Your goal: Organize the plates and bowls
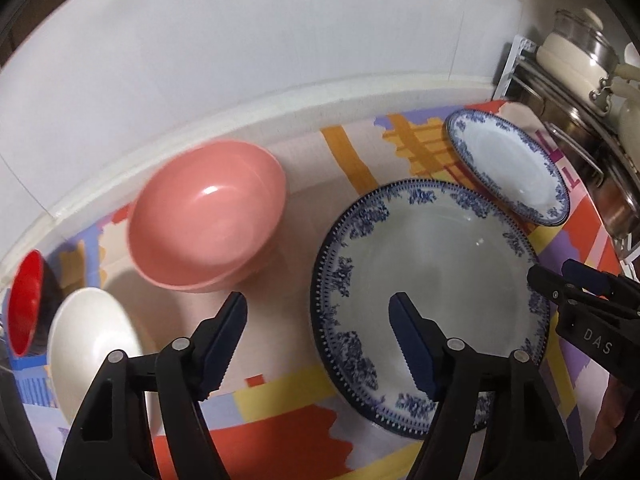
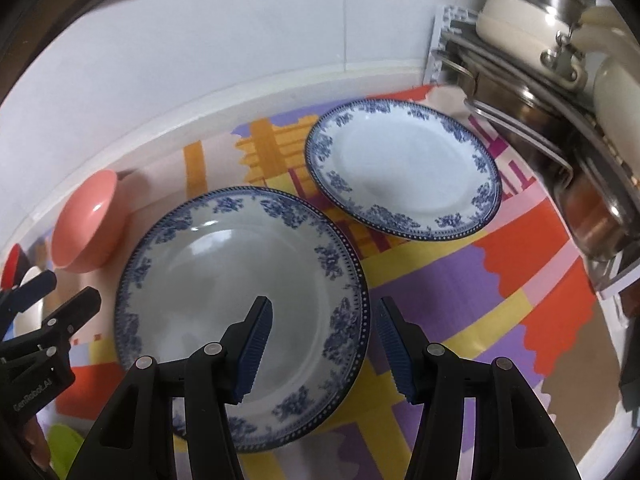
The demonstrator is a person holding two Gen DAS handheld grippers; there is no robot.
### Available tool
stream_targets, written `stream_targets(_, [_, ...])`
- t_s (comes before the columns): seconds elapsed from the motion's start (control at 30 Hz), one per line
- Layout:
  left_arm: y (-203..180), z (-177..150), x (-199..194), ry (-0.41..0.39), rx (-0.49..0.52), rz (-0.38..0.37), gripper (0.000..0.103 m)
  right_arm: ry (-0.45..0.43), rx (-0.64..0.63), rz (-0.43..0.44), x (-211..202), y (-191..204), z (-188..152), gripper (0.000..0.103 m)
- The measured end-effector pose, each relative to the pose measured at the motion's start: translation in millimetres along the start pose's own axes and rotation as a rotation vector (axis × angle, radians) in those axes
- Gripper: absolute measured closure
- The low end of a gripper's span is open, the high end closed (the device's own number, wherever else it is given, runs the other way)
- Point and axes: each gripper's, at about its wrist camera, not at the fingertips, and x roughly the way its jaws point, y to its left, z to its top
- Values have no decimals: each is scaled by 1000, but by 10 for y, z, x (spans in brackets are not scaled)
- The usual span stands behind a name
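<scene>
A large blue-patterned plate (image 1: 432, 276) (image 2: 224, 292) lies on the colourful mat, with a smaller blue-patterned plate (image 1: 508, 168) (image 2: 404, 168) behind it to the right. Two stacked pink bowls (image 1: 208, 216) (image 2: 84, 232) stand to the left. A white bowl (image 1: 92, 344) and a red bowl with a dark outside (image 1: 26, 304) are at the far left. My left gripper (image 1: 320, 312) is open, above the gap between the pink bowls and the large plate. My right gripper (image 2: 326, 316) is open, straddling the large plate's right rim; it also shows in the left wrist view (image 1: 568, 280).
A rack with steel pots and a cream lidded pot (image 2: 532, 12) (image 1: 576, 56) stands at the right, close to the smaller plate. A white tiled wall (image 1: 280, 40) runs behind the counter. Something green (image 2: 68, 448) shows at the lower left.
</scene>
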Motion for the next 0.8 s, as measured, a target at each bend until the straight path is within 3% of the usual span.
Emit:
stream_targets(0.5, [-89,21,352,45,15,13,46,55,23,1,379,-146,2,48])
stream_targets(0.8, [-72,42,408,64,3,-8,65,63,33,34,470,-156,11,51])
